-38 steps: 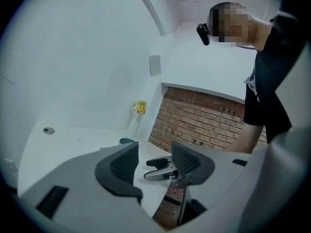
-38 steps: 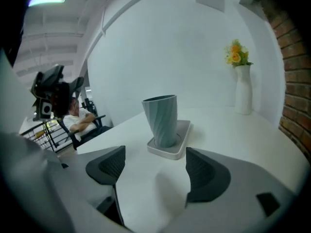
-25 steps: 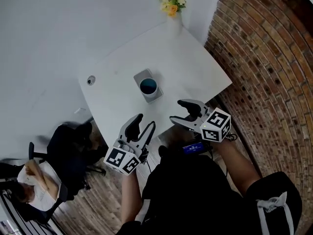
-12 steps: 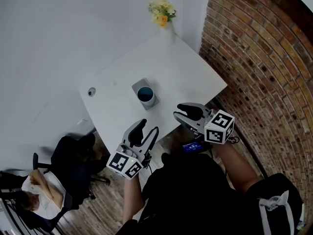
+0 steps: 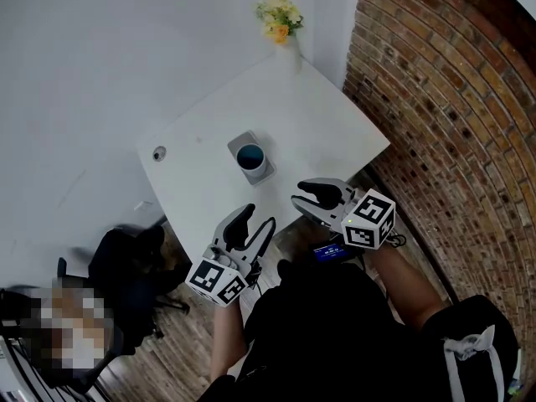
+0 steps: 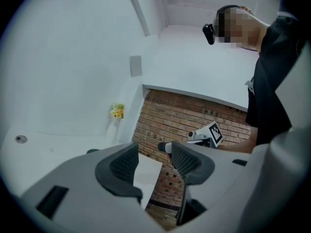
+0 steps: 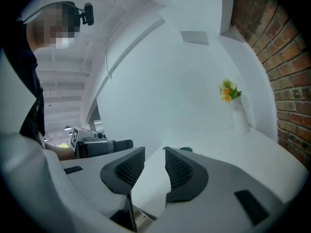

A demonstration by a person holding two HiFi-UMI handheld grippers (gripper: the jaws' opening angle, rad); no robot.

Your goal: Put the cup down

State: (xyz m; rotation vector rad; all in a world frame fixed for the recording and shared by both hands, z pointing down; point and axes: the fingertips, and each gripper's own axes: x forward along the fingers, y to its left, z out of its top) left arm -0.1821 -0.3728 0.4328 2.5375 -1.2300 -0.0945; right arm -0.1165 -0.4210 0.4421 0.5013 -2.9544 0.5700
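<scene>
A white cup [image 5: 252, 158] with a blue inside stands upright on a grey square mat [image 5: 242, 143] in the middle of the white table [image 5: 310, 107]. No gripper touches it. My left gripper [image 5: 254, 223] hovers at the table's near edge, open, with nothing between its fingers [image 6: 154, 161]. My right gripper [image 5: 300, 196] is just right of it, over the near edge, shut and empty [image 7: 154, 165]. In the right gripper view only the cup's rim [image 7: 184, 149] peeks over the jaws.
A white vase of yellow flowers [image 5: 279, 19] stands at the table's far corner. A small round fitting [image 5: 158, 153] sits near the left corner. A brick wall [image 5: 452, 99] runs along the right. A black office chair [image 5: 126, 266] stands at lower left.
The right gripper's jaws have closed from wide apart to shut, with nothing between them. Both grippers stayed near the table's front edge, and the cup has not moved.
</scene>
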